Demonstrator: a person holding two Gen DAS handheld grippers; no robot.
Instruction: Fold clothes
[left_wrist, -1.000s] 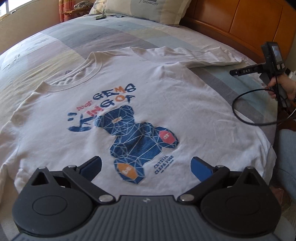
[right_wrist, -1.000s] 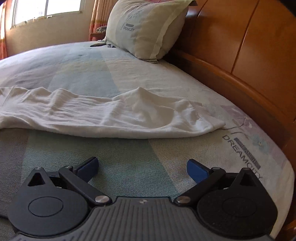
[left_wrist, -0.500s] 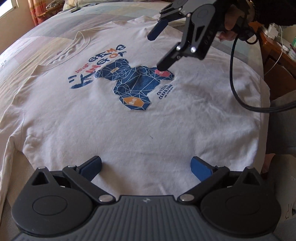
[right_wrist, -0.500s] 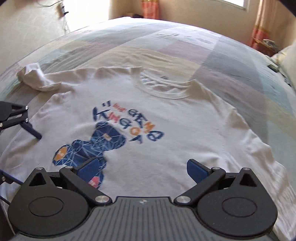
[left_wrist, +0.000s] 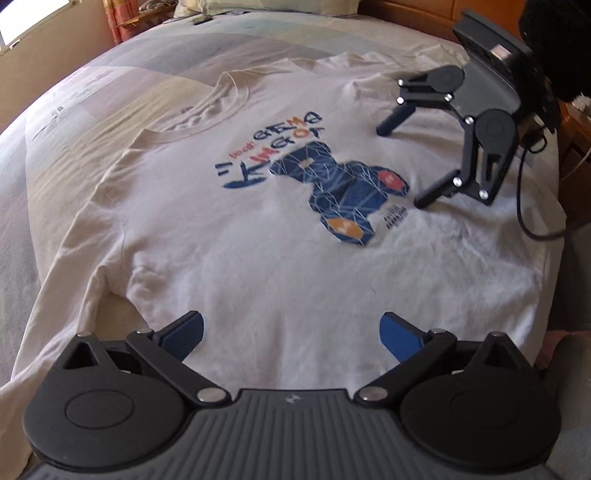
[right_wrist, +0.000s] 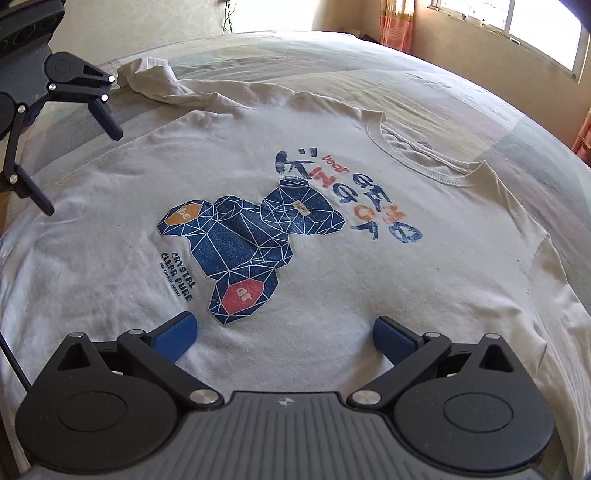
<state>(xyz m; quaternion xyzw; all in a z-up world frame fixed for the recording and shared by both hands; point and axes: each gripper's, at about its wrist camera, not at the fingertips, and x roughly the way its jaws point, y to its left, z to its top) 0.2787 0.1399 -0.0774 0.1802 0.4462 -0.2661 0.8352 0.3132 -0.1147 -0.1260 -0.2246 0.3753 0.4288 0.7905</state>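
A white long-sleeved shirt (left_wrist: 258, 266) with a blue bear print (left_wrist: 343, 192) lies flat and face up on the bed. My left gripper (left_wrist: 291, 332) hovers open over the shirt's lower body near the hem, holding nothing. In the left wrist view my right gripper (left_wrist: 402, 166) stands open at the right of the print, fingertips down on or just above the cloth. The right wrist view shows the shirt (right_wrist: 369, 280) and the bear print (right_wrist: 251, 240) close below my open right gripper (right_wrist: 284, 336). My left gripper (right_wrist: 79, 171) shows at the upper left, open. One sleeve (right_wrist: 147, 79) is bunched beyond it.
The bed has a pale patchwork cover (left_wrist: 92, 92). A pillow (left_wrist: 258, 5) and a wooden headboard (left_wrist: 424, 7) are at the far end. A black cable (left_wrist: 524, 206) hangs from the right gripper. A window (right_wrist: 535, 33) and orange curtain (right_wrist: 397, 26) are beyond the bed.
The right gripper swung from the far sleeve over the shirt body and came down beside the print. The left gripper drew back toward the hem and turned slightly.
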